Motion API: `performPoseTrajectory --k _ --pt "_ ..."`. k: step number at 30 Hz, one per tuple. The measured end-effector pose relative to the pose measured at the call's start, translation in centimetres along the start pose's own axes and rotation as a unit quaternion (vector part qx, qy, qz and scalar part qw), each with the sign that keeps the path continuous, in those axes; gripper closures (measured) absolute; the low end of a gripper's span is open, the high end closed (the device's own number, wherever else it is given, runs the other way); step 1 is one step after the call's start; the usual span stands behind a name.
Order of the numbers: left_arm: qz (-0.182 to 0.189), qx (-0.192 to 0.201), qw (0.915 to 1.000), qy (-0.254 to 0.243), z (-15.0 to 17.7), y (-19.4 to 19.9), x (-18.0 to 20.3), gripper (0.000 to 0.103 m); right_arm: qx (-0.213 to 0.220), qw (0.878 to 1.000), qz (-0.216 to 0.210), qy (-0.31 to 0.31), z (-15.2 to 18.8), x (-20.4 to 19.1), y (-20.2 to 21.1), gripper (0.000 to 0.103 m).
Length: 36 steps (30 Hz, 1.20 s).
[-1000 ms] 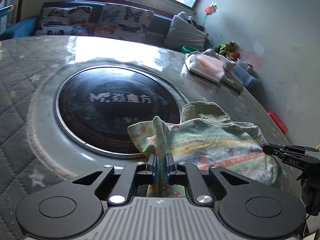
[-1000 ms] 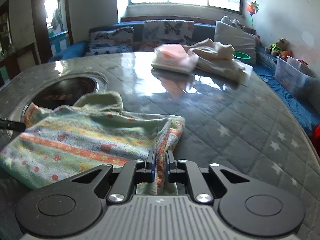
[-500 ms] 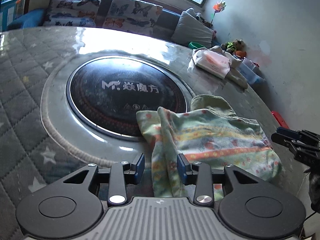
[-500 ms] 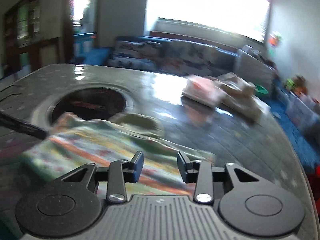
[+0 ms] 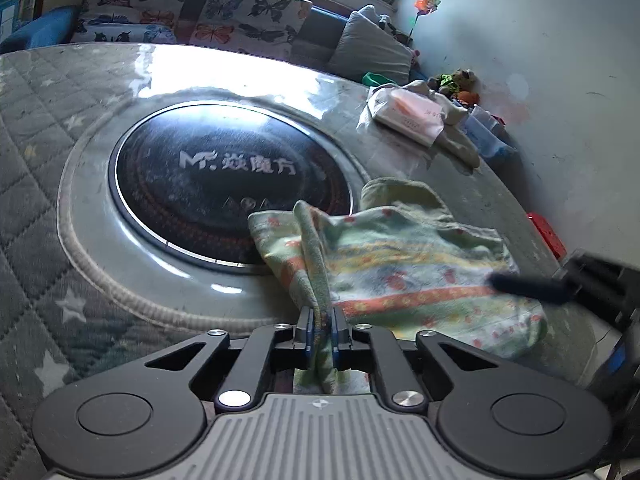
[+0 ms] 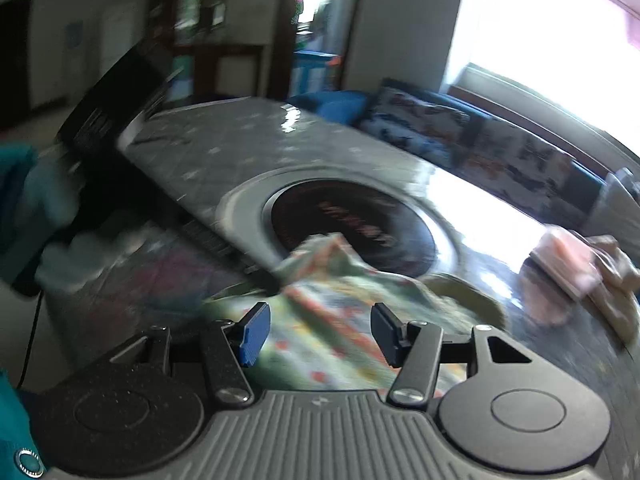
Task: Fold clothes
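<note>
A green patterned garment [image 5: 404, 264] with orange stripes lies on the quilted table [image 5: 36, 128], partly over the round black hob [image 5: 224, 184]. My left gripper [image 5: 320, 334] is shut on a raised fold at the garment's near left edge. In the left wrist view my right gripper [image 5: 498, 280] shows blurred at the right, over the garment's right end. In its own blurred view the right gripper [image 6: 320, 332] is tilted, its jaws opening, with the garment [image 6: 332, 320] lying beyond them and not pressed by the blue pads [image 6: 254, 332].
A folded stack of clothes [image 5: 408, 114] sits at the table's far right, also blurred in the right wrist view [image 6: 568, 264]. A sofa with butterfly cushions [image 5: 248, 12] runs behind the table. A gloved hand [image 6: 60, 264] holds the left gripper body [image 6: 100, 128].
The left gripper opened and then shut again on a fold of the garment. The right gripper let go of the garment's corner, opened, swung to the left and rolled.
</note>
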<state>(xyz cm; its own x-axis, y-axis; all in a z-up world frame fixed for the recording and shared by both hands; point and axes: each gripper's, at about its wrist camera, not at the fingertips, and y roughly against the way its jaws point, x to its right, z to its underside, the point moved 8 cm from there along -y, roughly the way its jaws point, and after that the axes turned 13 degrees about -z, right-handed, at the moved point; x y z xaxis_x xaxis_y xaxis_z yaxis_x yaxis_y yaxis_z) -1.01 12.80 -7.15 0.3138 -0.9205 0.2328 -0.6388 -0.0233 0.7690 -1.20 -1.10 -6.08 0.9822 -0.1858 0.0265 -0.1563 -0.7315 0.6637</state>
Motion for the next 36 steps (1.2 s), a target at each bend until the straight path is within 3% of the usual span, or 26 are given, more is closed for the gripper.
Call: performPoseTrajectory --k 6,10,12,14,17,19,24,31,34,36 --pt "0.018 -0.006 0.9998 0.006 -1.1 0.6 0.4 0.097 -0.029 0.997 -0.028 0.072 0.2 -4.4 -3.2 0.046" --pt "0.026 -0.010 0.9996 0.011 -1.4 0.6 0.7 0.097 -0.038 0.990 0.007 0.139 0.2 -6.4 -4.9 0.048" --pt "0.028 -0.014 0.9994 0.017 -1.5 0.5 0.6 0.097 -0.042 0.985 0.029 0.167 0.3 -6.9 -5.5 0.054" --pt "0.027 -0.017 0.9992 0.025 -1.5 0.4 0.4 0.096 -0.044 0.982 0.043 0.179 0.4 -7.1 -5.9 0.076" --pt "0.027 -0.018 0.9986 0.041 -1.4 0.6 -0.3 0.092 -0.032 0.986 0.036 0.158 0.1 -6.9 -5.5 0.088" --pt "0.025 -0.014 0.9982 0.052 -1.5 1.1 -0.8 0.075 -0.014 0.990 0.032 0.138 -0.4 -6.6 -4.6 0.090" --pt "0.053 -0.013 0.9941 0.094 -1.8 1.9 -1.2 0.052 0.028 0.997 0.025 0.074 -1.2 -4.8 -2.2 0.091" --pt "0.115 -0.046 0.9784 0.166 -1.5 0.8 -0.7 0.045 0.055 0.998 0.019 0.035 -1.1 -2.8 0.3 0.091" --pt "0.125 -0.047 0.9762 0.171 -1.7 0.6 0.1 0.034 0.059 0.998 0.016 0.034 -0.8 -2.8 0.8 0.091" --pt "0.124 -0.056 0.9757 0.172 -1.7 0.0 0.6 0.034 0.062 0.997 0.013 0.033 -0.8 -2.9 0.8 0.092"
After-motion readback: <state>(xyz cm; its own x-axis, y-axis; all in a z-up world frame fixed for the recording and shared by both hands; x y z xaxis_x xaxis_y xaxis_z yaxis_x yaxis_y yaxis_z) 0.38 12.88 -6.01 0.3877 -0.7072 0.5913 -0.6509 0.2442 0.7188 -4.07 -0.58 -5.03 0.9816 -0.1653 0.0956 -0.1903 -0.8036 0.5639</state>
